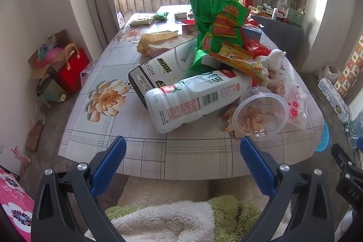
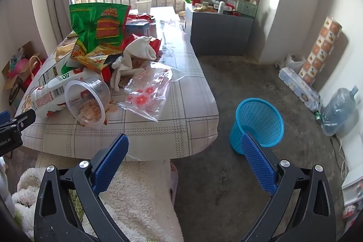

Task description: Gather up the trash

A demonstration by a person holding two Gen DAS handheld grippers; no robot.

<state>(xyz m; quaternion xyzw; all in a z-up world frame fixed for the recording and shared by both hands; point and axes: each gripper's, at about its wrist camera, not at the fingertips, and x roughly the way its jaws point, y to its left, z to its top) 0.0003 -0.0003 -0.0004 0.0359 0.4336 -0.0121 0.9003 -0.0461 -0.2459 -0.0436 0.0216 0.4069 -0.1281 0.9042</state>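
The left gripper (image 1: 182,147) hangs over the near edge of the table (image 1: 158,160) with its blue fingers (image 1: 109,165) spread wide and nothing between them; the right gripper (image 2: 185,149) is spread just as wide and just as empty, one finger over the table edge and the other overlapping the near rim of the blue mesh bin (image 2: 258,121), which stands on the floor at about 3 o'clock from the table's corner. The trash sits heaped at 12 o'clock from the left gripper: a white plastic bottle (image 1: 192,101) on its side, resting against a black-and-white carton (image 1: 158,70) whose far end is buried under a tall green snack bag (image 1: 213,22). At 1 o'clock from that gripper a clear plastic cup (image 1: 261,112) lies tipped toward the camera with pale scraps inside, hard to identify. Beside it a clear printed bag (image 2: 147,87) lies flat, and a crumpled white cloth or glove (image 2: 136,56) partly covers red and orange wrappers (image 1: 245,60) that cannot be counted. The window glare washes out the table's far end. Fluffy cream and green fabric (image 1: 170,214) fills the bottom of both views, cut off by the frame.
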